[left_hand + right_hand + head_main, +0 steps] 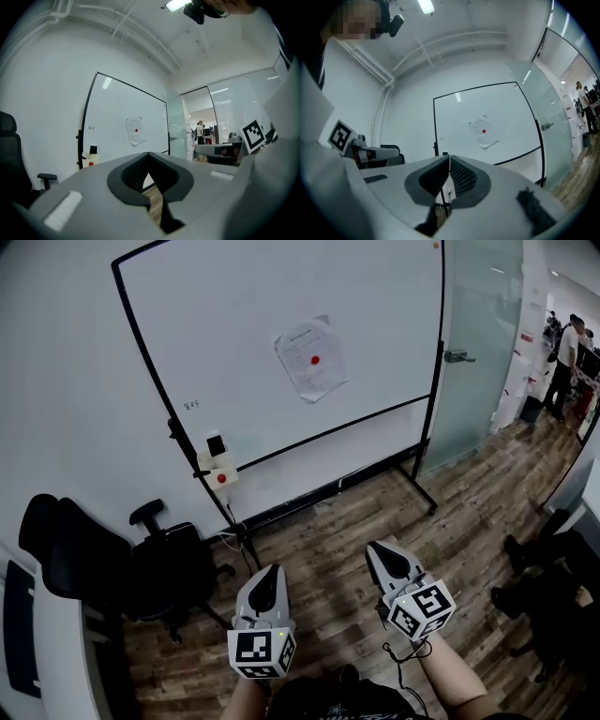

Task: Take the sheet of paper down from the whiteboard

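A white sheet of paper (311, 359) hangs on the whiteboard (234, 352), pinned by a red round magnet (315, 360). The paper (135, 131) also shows in the left gripper view, and the paper (483, 132) in the right gripper view. My left gripper (266, 579) and right gripper (382, 556) are held level over the wooden floor, well short of the board, both pointing toward it. Both are shut with nothing between the jaws. In the left gripper view the left gripper (149, 155) has its tips together, as does the right gripper (449, 158) in its own view.
A small white holder with a red dot and a black eraser (217, 465) clings to the board's left post. A black office chair (141, 563) stands at the left. A frosted glass door (480, 343) is right of the board; a person (565, 357) stands far off.
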`<action>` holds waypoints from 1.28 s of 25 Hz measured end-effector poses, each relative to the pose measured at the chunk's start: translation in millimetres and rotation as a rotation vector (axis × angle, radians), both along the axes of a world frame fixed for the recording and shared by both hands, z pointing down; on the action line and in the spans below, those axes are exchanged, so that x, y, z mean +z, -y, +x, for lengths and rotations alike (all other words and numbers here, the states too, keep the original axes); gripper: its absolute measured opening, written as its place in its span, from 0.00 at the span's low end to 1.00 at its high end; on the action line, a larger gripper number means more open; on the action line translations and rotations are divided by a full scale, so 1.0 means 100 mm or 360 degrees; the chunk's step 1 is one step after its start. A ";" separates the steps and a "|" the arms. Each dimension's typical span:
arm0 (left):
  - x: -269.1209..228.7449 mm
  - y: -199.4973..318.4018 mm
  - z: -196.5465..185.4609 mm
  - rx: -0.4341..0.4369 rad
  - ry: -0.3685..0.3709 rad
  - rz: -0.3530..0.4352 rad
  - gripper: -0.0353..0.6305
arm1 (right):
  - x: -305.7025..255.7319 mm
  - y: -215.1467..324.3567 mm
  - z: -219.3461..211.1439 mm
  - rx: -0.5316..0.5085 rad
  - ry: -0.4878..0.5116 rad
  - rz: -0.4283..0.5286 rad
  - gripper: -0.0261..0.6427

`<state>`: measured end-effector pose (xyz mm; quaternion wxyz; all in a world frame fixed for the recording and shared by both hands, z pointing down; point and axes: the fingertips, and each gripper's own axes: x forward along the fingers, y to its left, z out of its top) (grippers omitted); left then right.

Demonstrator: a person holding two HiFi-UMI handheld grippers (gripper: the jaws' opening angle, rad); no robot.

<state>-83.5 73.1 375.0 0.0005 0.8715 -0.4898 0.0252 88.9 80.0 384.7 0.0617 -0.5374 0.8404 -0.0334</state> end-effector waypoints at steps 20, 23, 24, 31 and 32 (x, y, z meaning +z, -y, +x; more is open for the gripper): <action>0.05 1.46 0.49 0.0129 -0.0077 0.0015 0.11 | -0.05 1.28 0.33 0.0031 -0.0084 0.0024 0.06; 0.06 1.89 0.54 0.0144 -0.0085 0.0014 0.11 | -0.07 1.71 0.35 0.0035 -0.0115 0.0028 0.06; 0.06 2.03 0.56 0.0150 -0.0090 0.0012 0.11 | -0.09 1.85 0.36 0.0041 -0.0117 0.0032 0.06; -0.02 2.86 0.57 0.0171 -0.0110 0.0032 0.08 | -0.19 2.67 0.40 0.0076 -0.0096 0.0059 0.06; -0.02 2.95 0.56 0.0176 -0.0111 0.0030 0.07 | -0.19 2.76 0.40 0.0084 -0.0090 0.0059 0.06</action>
